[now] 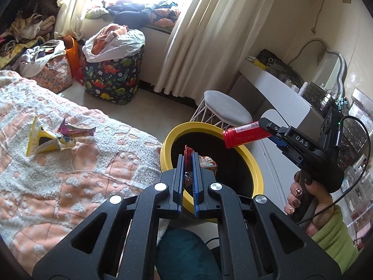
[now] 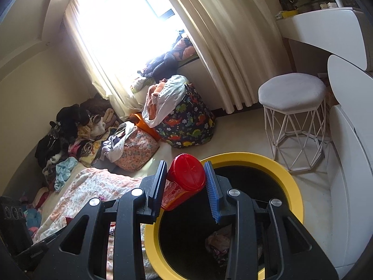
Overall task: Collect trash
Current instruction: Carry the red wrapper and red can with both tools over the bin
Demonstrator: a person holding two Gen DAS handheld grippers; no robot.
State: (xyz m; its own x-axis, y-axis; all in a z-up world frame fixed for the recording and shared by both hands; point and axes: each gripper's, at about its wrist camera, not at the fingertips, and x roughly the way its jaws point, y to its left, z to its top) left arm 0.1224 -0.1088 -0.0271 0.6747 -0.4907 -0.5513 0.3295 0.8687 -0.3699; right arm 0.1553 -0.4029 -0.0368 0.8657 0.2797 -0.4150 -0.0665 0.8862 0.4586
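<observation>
A round bin with a yellow rim (image 1: 166,144) (image 2: 291,186) stands beside the bed. My left gripper (image 1: 188,161) is shut on a red crinkled wrapper (image 1: 188,152) and holds it over the bin's near rim. My right gripper (image 2: 186,175), also in the left wrist view (image 1: 265,126), is shut on a red plastic bottle (image 2: 186,177) (image 1: 244,134) above the bin's far rim. Trash (image 2: 219,242) lies inside the bin. A yellow wrapper (image 1: 44,140) and a purple wrapper (image 1: 74,131) lie on the bed.
The bed has a pink and white blanket (image 1: 70,175). A white stool (image 2: 293,107) stands behind the bin, a white vanity desk (image 2: 326,30) at right. A dinosaur-print laundry basket (image 1: 114,74) and piled clothes (image 2: 74,135) sit near the window.
</observation>
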